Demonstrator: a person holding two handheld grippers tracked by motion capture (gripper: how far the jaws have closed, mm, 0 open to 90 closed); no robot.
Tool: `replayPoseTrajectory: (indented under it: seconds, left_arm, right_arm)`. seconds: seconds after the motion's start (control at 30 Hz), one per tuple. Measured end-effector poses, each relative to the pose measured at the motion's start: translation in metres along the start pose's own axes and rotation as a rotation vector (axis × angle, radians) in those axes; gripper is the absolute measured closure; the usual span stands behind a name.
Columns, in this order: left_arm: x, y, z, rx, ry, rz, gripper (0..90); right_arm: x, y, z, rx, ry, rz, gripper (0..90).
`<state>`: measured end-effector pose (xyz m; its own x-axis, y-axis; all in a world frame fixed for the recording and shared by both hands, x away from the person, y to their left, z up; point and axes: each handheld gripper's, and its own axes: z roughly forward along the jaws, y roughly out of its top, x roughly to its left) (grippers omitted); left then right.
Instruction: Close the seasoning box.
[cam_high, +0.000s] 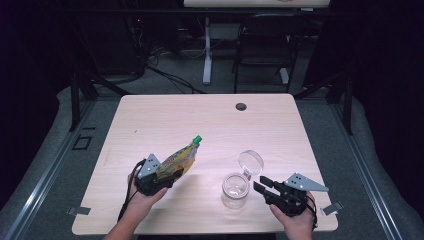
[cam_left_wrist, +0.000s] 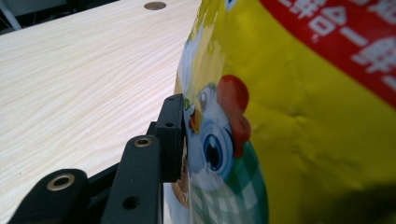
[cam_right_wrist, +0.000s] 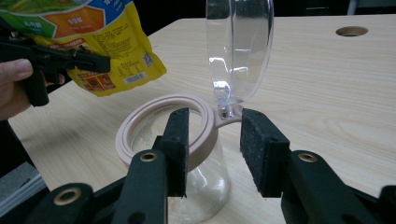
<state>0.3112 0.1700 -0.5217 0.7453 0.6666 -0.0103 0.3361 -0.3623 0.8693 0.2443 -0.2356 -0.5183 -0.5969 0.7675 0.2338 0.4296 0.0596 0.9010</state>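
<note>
Yellow spouted pouch (cam_high: 179, 160), white script on red banner unreadable, cartoon face printed, is clamped in left tongs (cam_high: 167, 176) above table (cam_high: 200, 120). Empty clear jar (cam_high: 235, 189), lid (cam_high: 250, 162) flipped open, is flanked by right tongs (cam_high: 261, 184), spread apart.

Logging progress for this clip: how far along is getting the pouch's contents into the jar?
Done: the jar stands with its lid flipped open. In hand: the left gripper holds the pouch off the table, green cap on; the right gripper is open beside the jar. Left: uncapping and pouring; the jar looks empty.
</note>
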Motion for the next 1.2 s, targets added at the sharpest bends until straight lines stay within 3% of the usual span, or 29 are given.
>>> replayPoseTrajectory:
  seconds: [0.4, 0.67, 0.9, 1.2]
  left_arm:
    - [-0.010, 0.009, 0.007, 0.019, 0.045, 0.097, 63.0]
    - [-0.019, 0.012, 0.007, 0.042, 0.099, 0.193, 63.1]
    - [-0.025, 0.012, 0.006, 0.047, 0.128, 0.233, 63.1]
    - [-0.034, 0.014, 0.004, 0.065, 0.187, 0.330, 63.1]
  right_arm:
    - [0.003, -0.002, -0.011, -0.004, -0.032, -0.009, 60.8]
    - [0.004, -0.003, -0.012, 0.001, -0.043, -0.025, 60.1]
    - [0.004, -0.002, -0.011, -0.003, -0.045, -0.028, 60.1]
    - [0.005, -0.002, -0.009, -0.003, -0.036, -0.034, 60.2]
